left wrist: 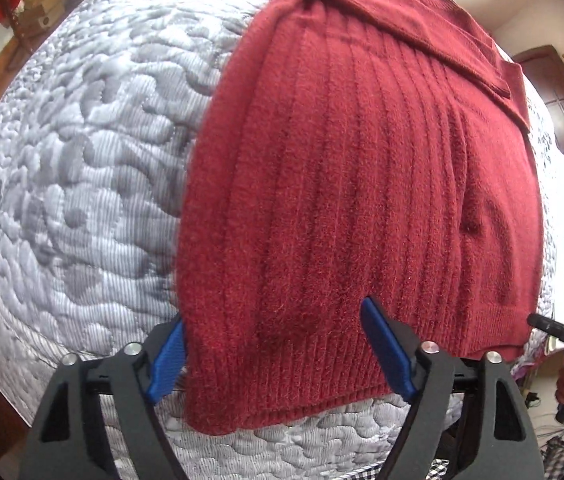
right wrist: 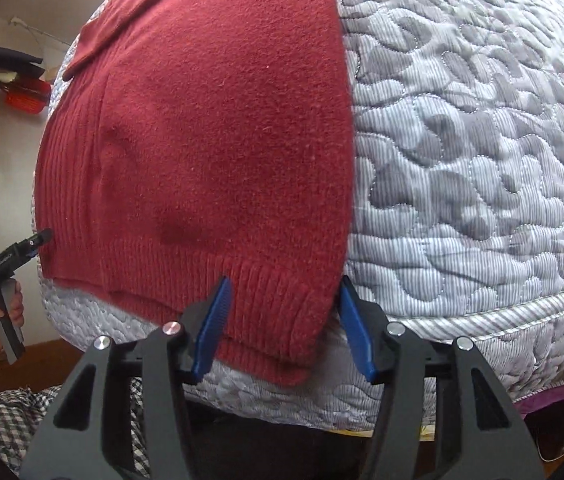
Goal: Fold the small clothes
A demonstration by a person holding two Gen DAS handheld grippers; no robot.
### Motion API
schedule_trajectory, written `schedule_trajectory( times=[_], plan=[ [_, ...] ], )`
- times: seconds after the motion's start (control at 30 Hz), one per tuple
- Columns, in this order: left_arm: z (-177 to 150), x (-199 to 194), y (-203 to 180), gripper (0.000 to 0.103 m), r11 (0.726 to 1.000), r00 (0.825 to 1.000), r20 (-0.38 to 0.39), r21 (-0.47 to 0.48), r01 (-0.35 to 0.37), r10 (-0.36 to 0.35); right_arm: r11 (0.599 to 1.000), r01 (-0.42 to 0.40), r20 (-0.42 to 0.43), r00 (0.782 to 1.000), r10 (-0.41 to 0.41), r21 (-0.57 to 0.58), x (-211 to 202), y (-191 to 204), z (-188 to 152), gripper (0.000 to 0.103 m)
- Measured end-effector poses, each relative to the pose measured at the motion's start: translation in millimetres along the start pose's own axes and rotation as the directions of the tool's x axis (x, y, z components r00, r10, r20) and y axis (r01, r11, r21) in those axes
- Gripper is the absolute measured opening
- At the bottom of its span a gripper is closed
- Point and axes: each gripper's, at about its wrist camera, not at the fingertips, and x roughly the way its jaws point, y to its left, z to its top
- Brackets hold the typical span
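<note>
With jaws spread, the left gripper (left wrist: 273,344) and right gripper (right wrist: 284,320) straddle the red sweater (left wrist: 342,184) hem at 6 o'clock; pinch both corners evenly before lifting.

Right hand-held gripper (right wrist: 282,320) open, straddling red sweater (right wrist: 201,140) hem corner.

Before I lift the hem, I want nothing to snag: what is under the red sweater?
The red sweater lies on a grey quilted mattress, which shows on both sides and below the hem. Whatever lies directly beneath the knit is covered.
</note>
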Motion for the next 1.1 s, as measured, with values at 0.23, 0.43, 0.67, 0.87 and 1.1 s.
schedule_trajectory(
  times=[0.23, 0.43, 0.67, 0.87, 1.1],
  plan=[
    [5.2, -4.5, 19.2, 0.076, 0.999, 0.999, -0.023, -0.020, 0.033, -0.034, 1.000, -0.009, 0.001, 1.000, 0.009, -0.008, 0.0, -2.0, -0.8, 0.055],
    [2.3, -4.5, 18.4, 0.070, 0.997, 0.997, -0.046, -0.020, 0.069, -0.070, 1.000, -0.003, 0.014, 1.000, 0.004, -0.011, 0.0, -1.0, -4.0, 0.045],
    [-1.9, -8.8, 32.1, 0.042, 0.995, 0.996, -0.048, -0.065, 0.077, -0.080, 1.000, -0.019, 0.019, 1.000, 0.019, 0.005, -2.0, -11.2, -9.3, 0.034],
    [-5.7, -4.8, 31.9, 0.050, 0.997, 0.996, -0.062, -0.045, 0.057, -0.060, 1.000, -0.002, 0.004, 1.000, 0.002, -0.024, 2.8, -9.0, -10.2, 0.036],
    [-3.9, -11.8, 20.2, 0.013, 0.997, 0.995, -0.064, -0.026, 0.074, -0.075, 0.996, -0.060, -0.008, 0.998, 0.060, -0.072, -6.9, -2.4, -9.8, 0.006]
  ],
)
